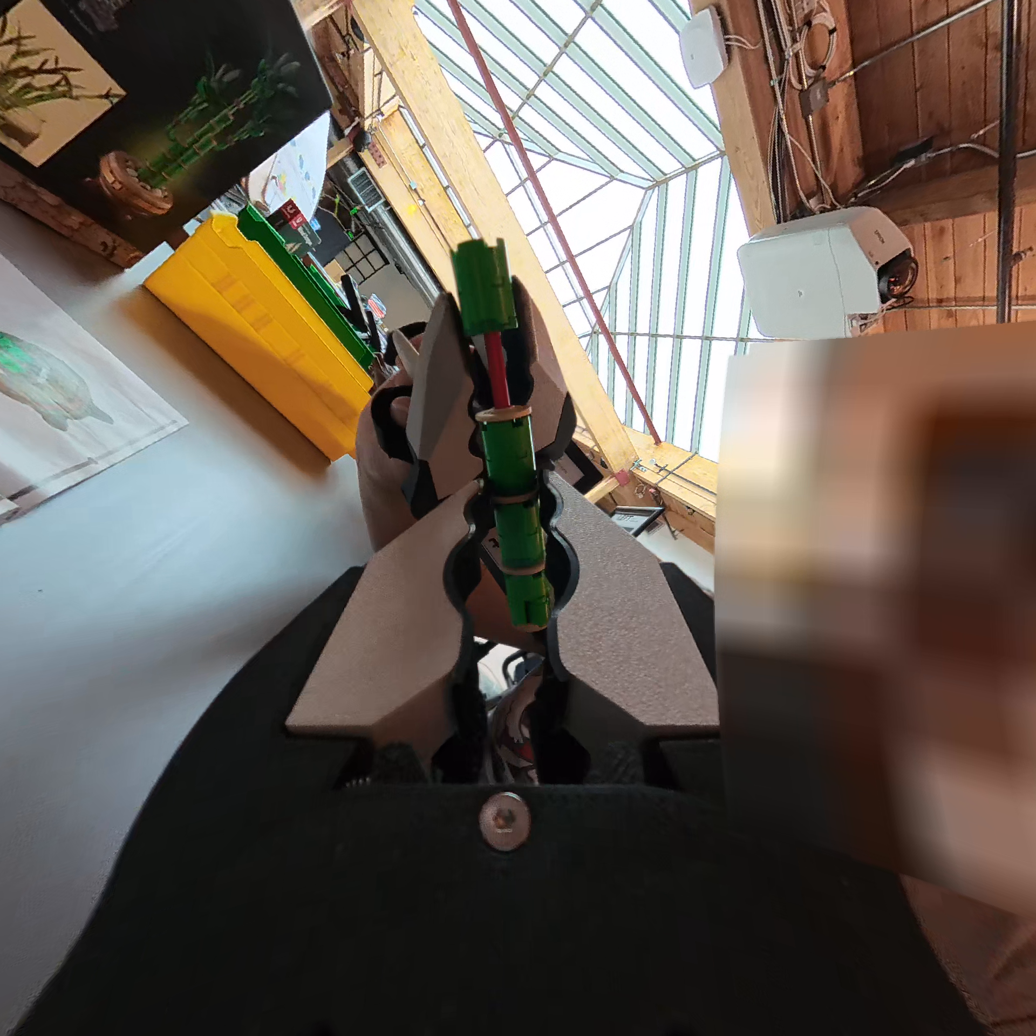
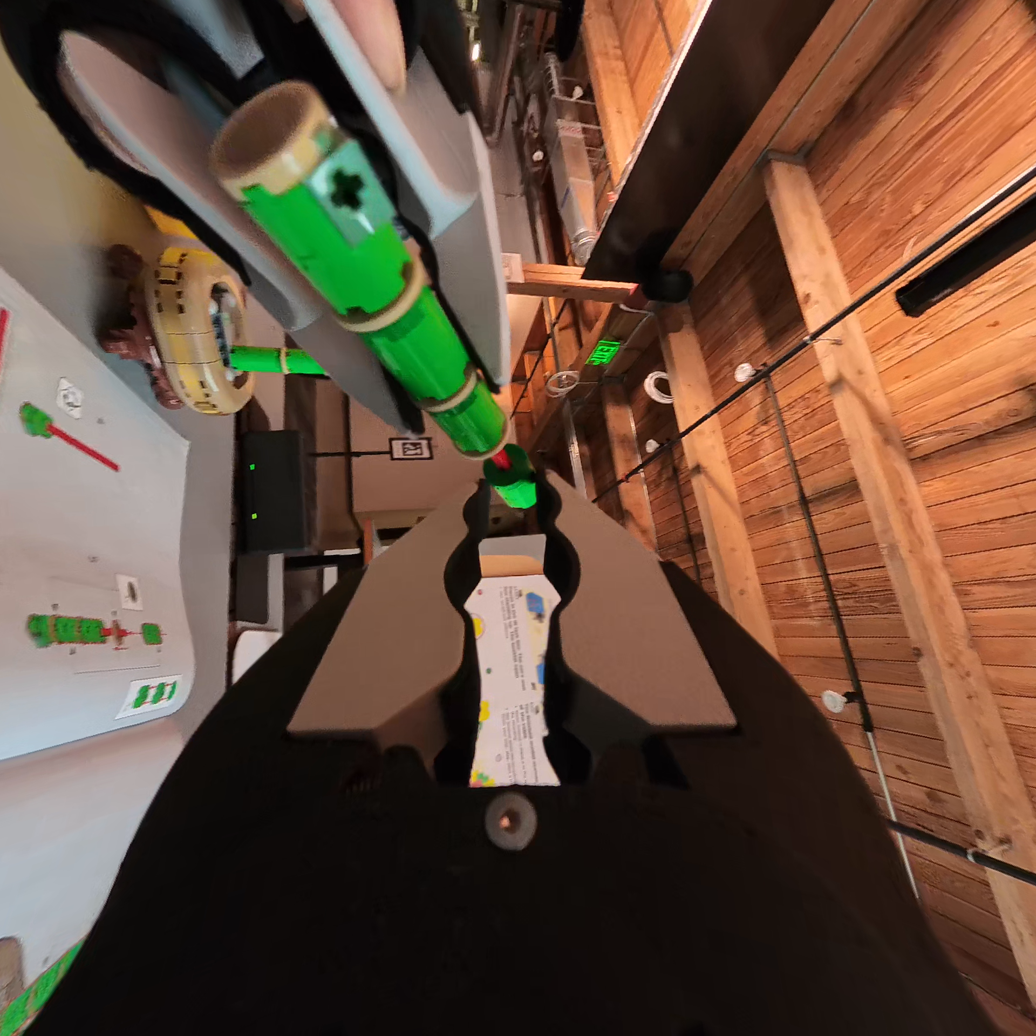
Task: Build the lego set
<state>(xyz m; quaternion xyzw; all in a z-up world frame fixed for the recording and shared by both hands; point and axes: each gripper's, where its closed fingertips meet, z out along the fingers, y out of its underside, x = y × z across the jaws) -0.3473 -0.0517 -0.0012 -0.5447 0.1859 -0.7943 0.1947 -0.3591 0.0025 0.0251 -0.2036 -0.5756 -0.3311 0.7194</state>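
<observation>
Held up toward a skylight, the left tongs (image 1: 513, 538) are pinching a green bamboo stalk (image 1: 518, 521) of stacked segments and tan rings, a red axle (image 1: 498, 373) sticking out of its far end. The right tongs (image 2: 507, 493) are pinching a short green segment (image 2: 513, 488) threaded on that axle, a bare stretch of red showing between it and the stalk. On the desk (image 2: 84, 813), a tan pot (image 2: 190, 342) is sitting beside an open instruction booklet (image 2: 84, 532), near a yellow bin (image 1: 252, 314).
</observation>
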